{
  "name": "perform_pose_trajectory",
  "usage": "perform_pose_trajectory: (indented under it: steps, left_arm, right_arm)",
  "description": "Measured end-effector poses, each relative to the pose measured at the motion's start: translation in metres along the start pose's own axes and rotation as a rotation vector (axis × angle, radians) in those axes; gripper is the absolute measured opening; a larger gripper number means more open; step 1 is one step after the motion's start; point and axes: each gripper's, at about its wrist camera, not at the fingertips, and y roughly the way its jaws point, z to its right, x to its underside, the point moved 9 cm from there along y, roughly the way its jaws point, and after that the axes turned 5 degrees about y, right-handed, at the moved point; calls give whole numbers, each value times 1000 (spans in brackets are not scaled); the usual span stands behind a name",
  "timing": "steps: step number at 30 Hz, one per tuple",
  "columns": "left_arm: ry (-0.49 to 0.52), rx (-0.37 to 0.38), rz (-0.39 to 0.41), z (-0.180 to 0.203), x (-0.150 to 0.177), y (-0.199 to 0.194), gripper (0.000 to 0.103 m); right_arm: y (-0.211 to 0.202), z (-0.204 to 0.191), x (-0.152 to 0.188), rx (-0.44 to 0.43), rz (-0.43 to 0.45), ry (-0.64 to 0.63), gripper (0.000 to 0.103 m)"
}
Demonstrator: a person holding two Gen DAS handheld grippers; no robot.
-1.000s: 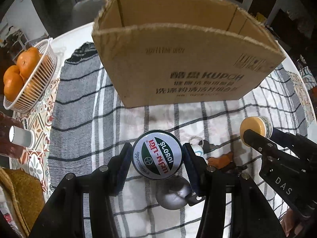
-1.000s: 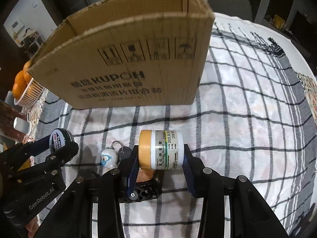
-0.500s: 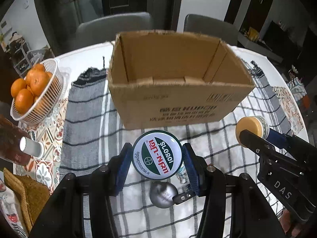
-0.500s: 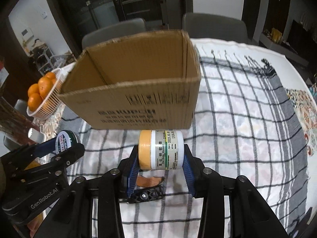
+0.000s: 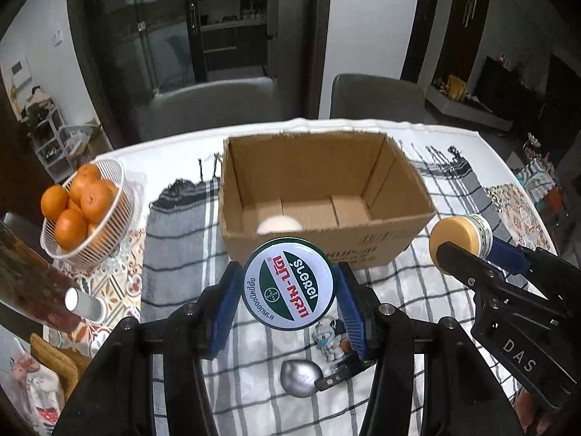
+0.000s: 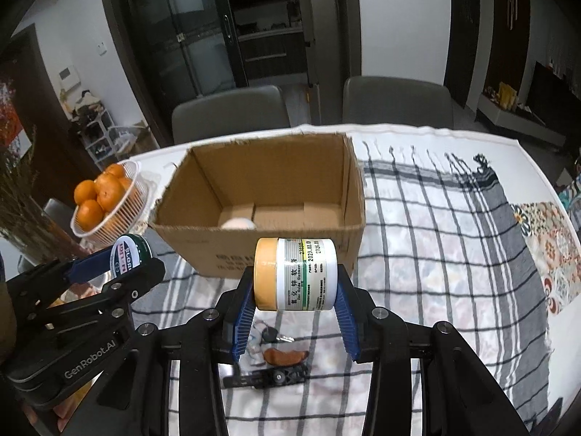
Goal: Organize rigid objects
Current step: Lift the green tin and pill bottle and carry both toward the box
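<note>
My left gripper [image 5: 288, 289] is shut on a round green-rimmed tin [image 5: 288, 283] with a white, red and green lid, held high in front of the open cardboard box [image 5: 399, 229]. My right gripper [image 6: 295, 278] is shut on a white ointment jar [image 6: 296, 274] with a yellow lid, held on its side before the box [image 6: 290, 250]. A pale round object [image 5: 279, 223] lies inside the box. On the cloth below lie a metal spoon-like piece [image 5: 299, 381], a small figurine keychain [image 5: 328, 338], keys [image 6: 270, 336] and an orange-brown piece [image 6: 285, 356].
A white basket of oranges [image 5: 85, 210] stands left of the box. A checked cloth [image 6: 435, 239] covers the round table. A small white cylinder [image 5: 83, 303] and a woven mat [image 5: 61, 359] are at the left. Two grey chairs [image 6: 228, 112] stand behind the table.
Both grippers have risen with their loads, so the box now sits lower and its inside shows. The objects on the cloth have not moved.
</note>
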Motion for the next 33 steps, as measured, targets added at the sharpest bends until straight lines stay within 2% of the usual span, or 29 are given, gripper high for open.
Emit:
perform_pose_trajectory:
  steps: [9, 19, 33]
  left_arm:
    - [11, -7, 66, 0, -25, -20, 51]
    - [1, -13, 92, -6, -51, -20, 51]
    - [-12, -21, 79, -14, -76, 2, 51]
  right_arm:
    - [-19, -6, -23, -14, 60, -11, 42]
    - [-24, -10, -52, -22, 90, -27, 42]
    - [1, -6, -74, -32, 55, -11, 42]
